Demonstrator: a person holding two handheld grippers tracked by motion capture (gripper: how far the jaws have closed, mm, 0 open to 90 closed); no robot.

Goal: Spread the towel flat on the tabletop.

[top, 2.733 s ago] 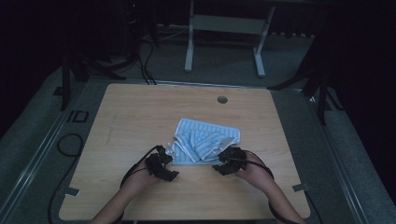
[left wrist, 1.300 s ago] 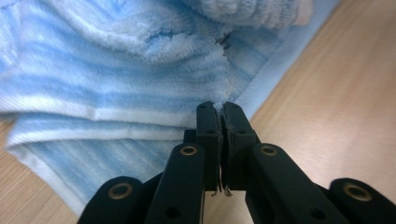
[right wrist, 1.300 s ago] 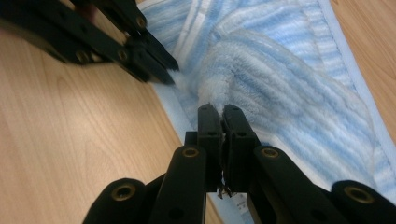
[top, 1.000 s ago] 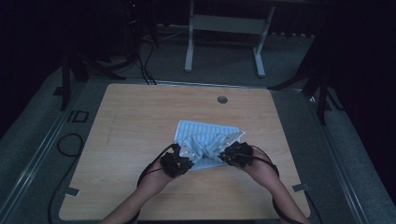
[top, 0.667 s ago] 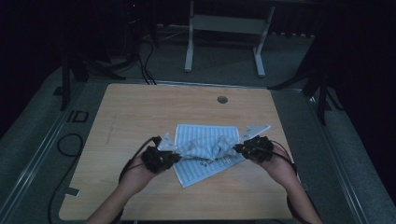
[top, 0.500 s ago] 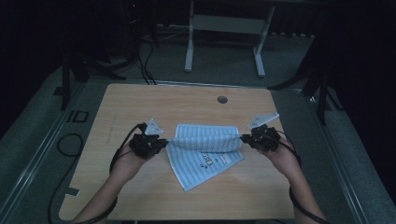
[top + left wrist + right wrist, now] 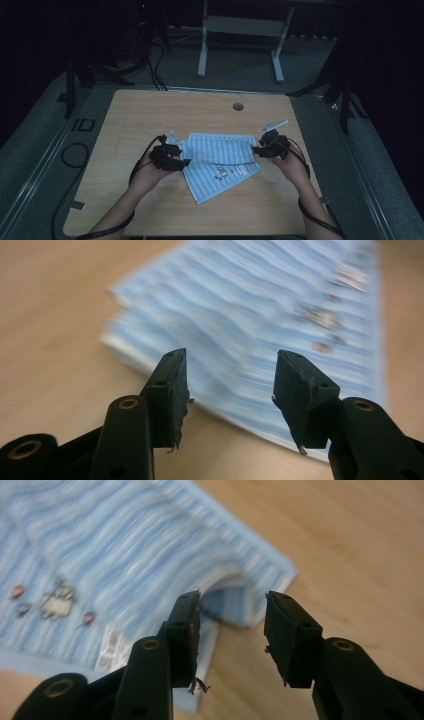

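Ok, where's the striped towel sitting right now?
In the high view the blue striped towel lies folded on the wooden table, slightly right of centre, between the left gripper and right gripper.

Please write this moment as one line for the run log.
work: folding blue striped towel | left gripper: jaws just opened, nothing held | right gripper: jaws just opened, nothing held | towel: lies folded on wooden table

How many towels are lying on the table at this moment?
1. The blue striped towel lies folded on the table, near the front middle, between the left tongs and the right tongs. Nothing suggests a second one hidden.
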